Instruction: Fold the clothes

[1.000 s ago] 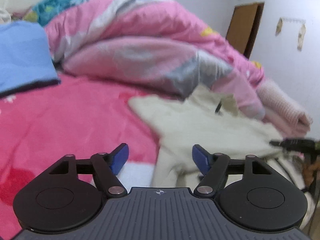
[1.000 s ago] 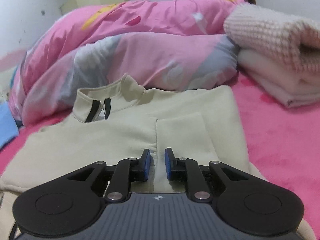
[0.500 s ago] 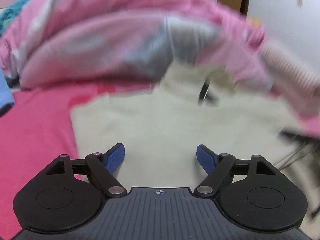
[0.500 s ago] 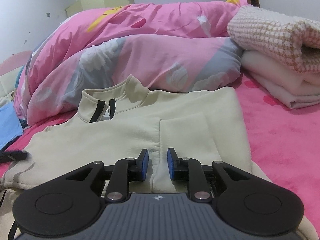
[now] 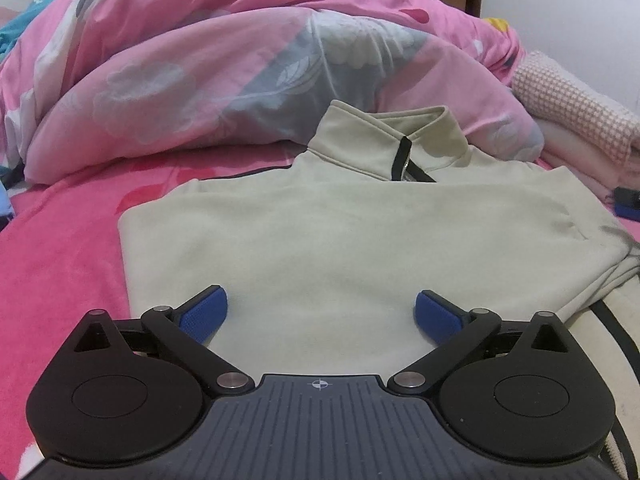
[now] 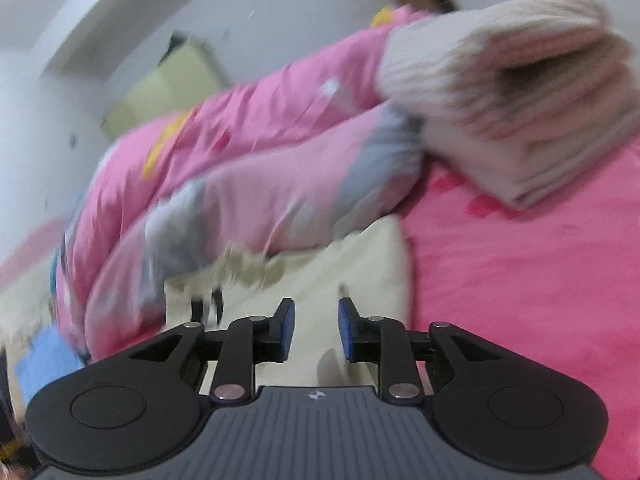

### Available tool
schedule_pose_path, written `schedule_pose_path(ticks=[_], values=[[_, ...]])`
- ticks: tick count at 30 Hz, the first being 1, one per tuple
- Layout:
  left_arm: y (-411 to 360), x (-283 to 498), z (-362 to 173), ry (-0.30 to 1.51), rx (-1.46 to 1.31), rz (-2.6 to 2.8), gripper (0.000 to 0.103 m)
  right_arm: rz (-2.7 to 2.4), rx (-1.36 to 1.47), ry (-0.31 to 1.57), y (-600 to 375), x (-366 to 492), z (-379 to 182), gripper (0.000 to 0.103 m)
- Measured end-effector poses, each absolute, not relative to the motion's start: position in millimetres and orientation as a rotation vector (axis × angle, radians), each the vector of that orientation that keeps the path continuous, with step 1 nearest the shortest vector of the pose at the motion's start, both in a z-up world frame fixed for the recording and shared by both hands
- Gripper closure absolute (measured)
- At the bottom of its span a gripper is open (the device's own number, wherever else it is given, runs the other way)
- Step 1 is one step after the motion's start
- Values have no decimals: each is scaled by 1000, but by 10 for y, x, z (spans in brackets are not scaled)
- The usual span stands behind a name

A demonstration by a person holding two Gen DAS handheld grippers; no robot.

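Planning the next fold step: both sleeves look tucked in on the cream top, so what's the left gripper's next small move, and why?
Probably lower the left gripper onto the cream top's near hem and pinch it. Its jaws are opening with nothing between them, and the top lies flat, collar at the far end.

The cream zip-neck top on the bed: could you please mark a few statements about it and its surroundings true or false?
1. The cream zip-neck top lies on a pink bedsheet. True.
2. Its collar points toward the crumpled pink duvet. True.
3. The left tool is clamped on the top's hem. False: its jaws stand wide and are opening, with nothing pinched between them.
4. A folded pink knit rests beside the duvet. True.
5. The top's zip is bright red. False: the zip trim is dark.
6. The right tool holds a blue towel. False: its jaws are opening over the cream fabric, gripping nothing.
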State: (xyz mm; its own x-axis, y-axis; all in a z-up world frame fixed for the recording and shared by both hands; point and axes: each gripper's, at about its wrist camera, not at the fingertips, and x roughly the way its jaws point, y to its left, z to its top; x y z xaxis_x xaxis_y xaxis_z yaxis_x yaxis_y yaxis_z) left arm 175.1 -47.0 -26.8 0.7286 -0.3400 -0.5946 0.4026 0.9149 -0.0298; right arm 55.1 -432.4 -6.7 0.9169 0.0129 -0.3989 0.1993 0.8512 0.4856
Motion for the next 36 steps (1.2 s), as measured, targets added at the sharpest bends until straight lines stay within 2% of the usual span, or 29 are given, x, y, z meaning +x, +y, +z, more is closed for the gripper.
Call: schedule_pose_path(ticks=[1, 4, 8, 10, 14, 17, 20, 21, 23, 25, 27, 30, 36], values=[[-470, 1753, -267, 634, 102, -410, 1, -94, 512, 440, -4285, 647, -68, 66], [-466, 1756, -271, 632, 99, -412, 1, -139, 394, 535, -4192, 874, -104, 65], [-463, 1749, -278, 627, 98, -410, 1, -131, 388, 567, -4197, 937, -156, 64], [-462, 1746, -280, 624, 98, -410, 1, -127, 390, 562, -4196, 909, -165, 66], [-462, 1741, -282, 623, 92, -406, 1, -140, 442, 551, -4321, 866, -164, 77], [-469, 1736, -285, 621, 95, -404, 1, -173, 515, 520, -4446, 822, -165, 73], [-473, 1731, -285, 620, 97, -403, 1, -131, 505, 545, -4416, 877, -215, 52], [-473, 1725, -284, 619, 97, -401, 1, -126, 470, 548, -4359, 890, -206, 49], [-477, 1718, -283, 617, 99, -397, 1, -117, 397, 555, -4233, 913, -190, 49], [-482, 1708, -284, 615, 102, -392, 1, -105, 349, 556, -4143, 919, -179, 60], [-489, 1697, -283, 612, 106, -385, 1, -91, 310, 554, -4071, 917, -167, 88], [-494, 1678, -249, 605, 107, -370, 1, -86, 293, 524, -4031, 874, -134, 92], [-530, 1684, -155, 594, 71, -371, 2, -136, 252, 424, -4035, 694, 0, 93]])
